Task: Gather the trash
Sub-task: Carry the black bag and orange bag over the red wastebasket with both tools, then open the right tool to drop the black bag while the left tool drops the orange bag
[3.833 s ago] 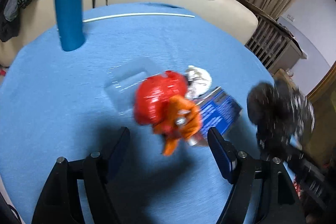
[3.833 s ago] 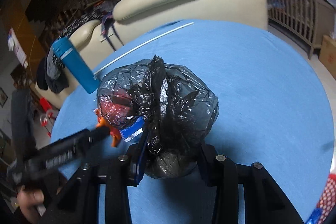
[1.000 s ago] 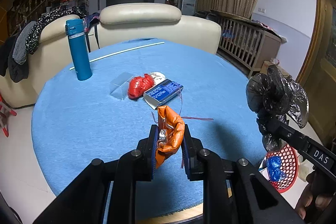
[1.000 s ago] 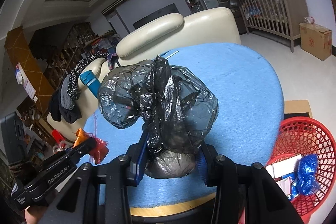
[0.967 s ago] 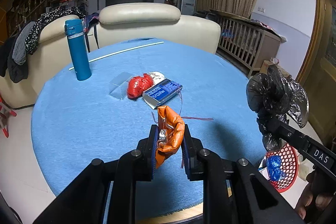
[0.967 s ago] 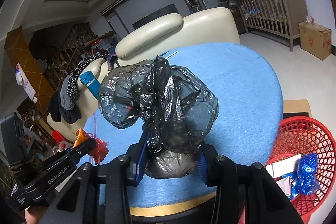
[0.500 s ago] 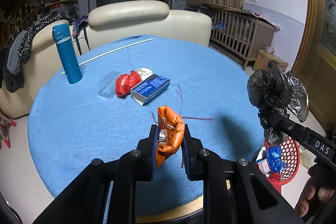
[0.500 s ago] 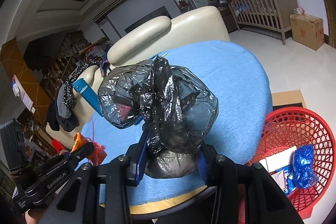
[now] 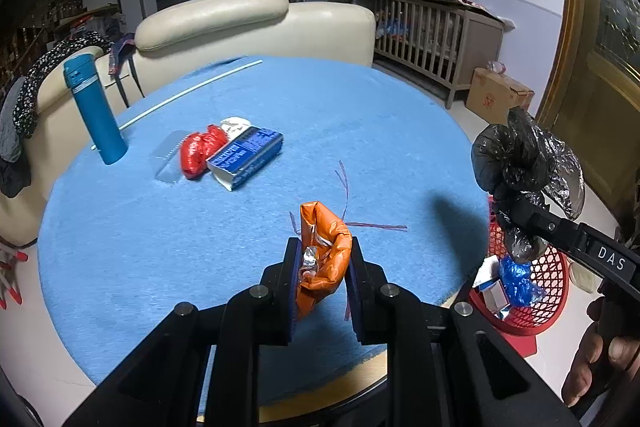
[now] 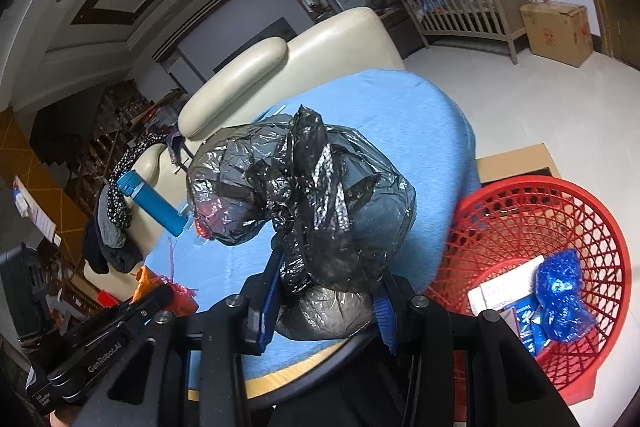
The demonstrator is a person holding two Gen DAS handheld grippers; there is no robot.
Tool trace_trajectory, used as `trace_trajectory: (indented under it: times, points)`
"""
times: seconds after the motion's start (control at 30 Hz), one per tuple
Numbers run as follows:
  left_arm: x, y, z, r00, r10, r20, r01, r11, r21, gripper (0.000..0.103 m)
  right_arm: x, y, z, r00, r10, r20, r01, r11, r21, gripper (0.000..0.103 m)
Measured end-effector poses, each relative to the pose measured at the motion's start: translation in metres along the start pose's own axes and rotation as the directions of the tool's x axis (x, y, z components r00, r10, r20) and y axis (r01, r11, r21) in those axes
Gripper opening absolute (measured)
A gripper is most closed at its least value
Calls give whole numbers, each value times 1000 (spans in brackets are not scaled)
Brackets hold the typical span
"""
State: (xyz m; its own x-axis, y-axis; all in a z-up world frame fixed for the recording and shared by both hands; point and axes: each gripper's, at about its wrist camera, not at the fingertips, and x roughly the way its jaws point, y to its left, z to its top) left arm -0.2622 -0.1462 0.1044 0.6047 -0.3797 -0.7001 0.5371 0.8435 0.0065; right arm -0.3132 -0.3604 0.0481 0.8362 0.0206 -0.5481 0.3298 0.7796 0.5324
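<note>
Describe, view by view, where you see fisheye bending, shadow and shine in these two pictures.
Left wrist view: the round blue-clothed table bulges like a dome, and a dark shadow lies on it near the crumpled black plastic bag. Right wrist view: that bag carries white glints, the red mesh plastic basket curves at the frame edge, and the corners go black.

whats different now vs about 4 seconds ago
The left tool was open over the pile then; it has since closed on the orange wrapper and lifted it off the table. Both tools have pulled back toward the table's near edge, bringing the red basket into view. Unchanged: the right tool still grips the black bag; the blue box and red wrapper remain on the table.
</note>
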Motion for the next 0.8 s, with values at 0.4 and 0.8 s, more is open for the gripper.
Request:
trace_trajectory:
  times: [0.4, 0.8]
  points:
    - [18, -37, 1, 998, -45, -43, 48, 996, 78, 22, -8, -41, -4, 999, -49, 8, 48, 995, 85, 43]
    - [34, -92, 11, 990, -116, -75, 128, 975, 182, 22, -23, -95, -8, 995, -100, 18, 95, 978, 186, 43]
